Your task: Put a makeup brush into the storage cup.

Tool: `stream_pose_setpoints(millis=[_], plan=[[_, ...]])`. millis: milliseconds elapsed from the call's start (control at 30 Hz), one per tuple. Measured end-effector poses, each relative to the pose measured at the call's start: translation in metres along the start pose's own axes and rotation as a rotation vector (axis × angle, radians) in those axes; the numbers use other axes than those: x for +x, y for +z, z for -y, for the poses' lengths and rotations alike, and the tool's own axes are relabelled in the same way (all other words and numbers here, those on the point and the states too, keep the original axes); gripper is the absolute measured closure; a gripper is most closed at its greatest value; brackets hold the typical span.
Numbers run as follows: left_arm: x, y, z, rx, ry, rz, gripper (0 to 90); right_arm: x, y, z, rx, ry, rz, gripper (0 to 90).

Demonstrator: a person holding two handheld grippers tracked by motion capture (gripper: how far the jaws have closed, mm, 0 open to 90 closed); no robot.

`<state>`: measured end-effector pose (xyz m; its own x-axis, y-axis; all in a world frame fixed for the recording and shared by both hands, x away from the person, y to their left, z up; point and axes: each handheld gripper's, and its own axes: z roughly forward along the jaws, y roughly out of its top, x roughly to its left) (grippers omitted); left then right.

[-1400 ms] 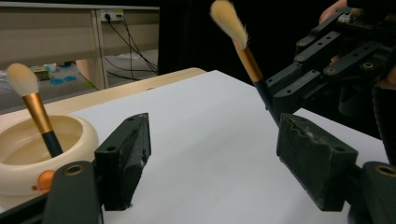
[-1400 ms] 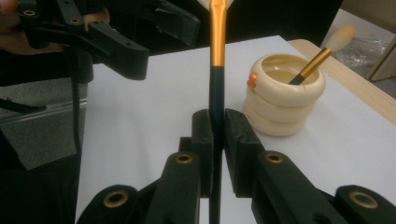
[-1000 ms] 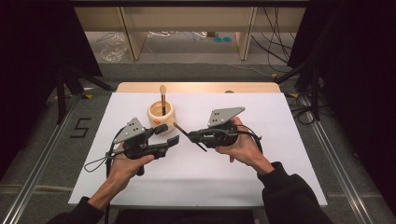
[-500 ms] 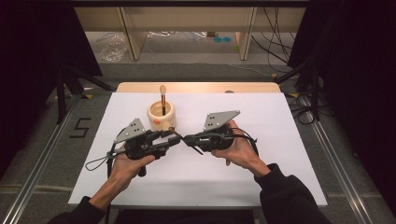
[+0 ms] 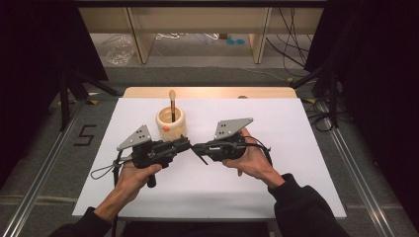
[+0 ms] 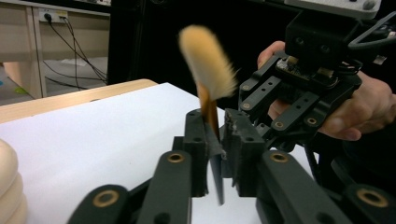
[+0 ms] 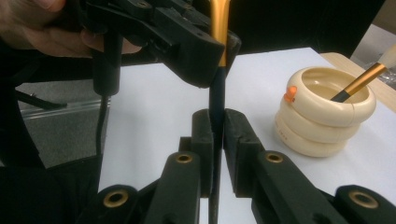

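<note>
The makeup brush (image 6: 208, 74) is pinched by both tongs at once: the left tongs (image 6: 214, 135) have just closed on its golden ferrule, and the right tongs (image 7: 216, 128) clamp its dark handle. Its bristle tip is blurred; the handle's end runs off-frame. Just beyond the left tongs on the desk (image 5: 296, 128) stands a cream holder (image 5: 171, 123) with another brush (image 5: 172, 103).

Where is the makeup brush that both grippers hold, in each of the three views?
High view: the held brush is a small dark piece at the centre, between the two grippers.
Left gripper view: upright at centre, bristles on top, between that gripper's jaws.
Right gripper view: its dark handle runs up the middle, gold part at the top edge.
Shared landmark: the cream ringed cup.
</note>
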<state>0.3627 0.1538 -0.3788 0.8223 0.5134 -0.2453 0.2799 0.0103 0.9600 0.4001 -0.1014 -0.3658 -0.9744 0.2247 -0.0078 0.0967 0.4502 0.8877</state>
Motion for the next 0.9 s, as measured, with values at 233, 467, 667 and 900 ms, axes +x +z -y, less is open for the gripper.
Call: stream_pose_setpoints(millis=[233, 467, 667, 900], plan=[[0.0, 0.002, 0.003, 0.014, -0.002, 0.012, 84.4, 0.0, 0.001, 0.0, 0.0, 0.007, -0.04, 90.0], [0.005, -0.001, 0.002, 0.005, 0.019, -0.025, 84.6, 0.0, 0.002, 0.002, 0.023, -0.004, -0.032, 89.3], [0.003, -0.005, -0.004, -0.036, 0.029, -0.04, 84.6, -0.001, 0.003, 0.004, 0.028, 0.024, -0.028, 77.1], [0.004, -0.011, -0.012, -0.07, 0.041, -0.066, 84.6, -0.001, 0.004, 0.004, 0.016, 0.042, -0.018, 70.7]])
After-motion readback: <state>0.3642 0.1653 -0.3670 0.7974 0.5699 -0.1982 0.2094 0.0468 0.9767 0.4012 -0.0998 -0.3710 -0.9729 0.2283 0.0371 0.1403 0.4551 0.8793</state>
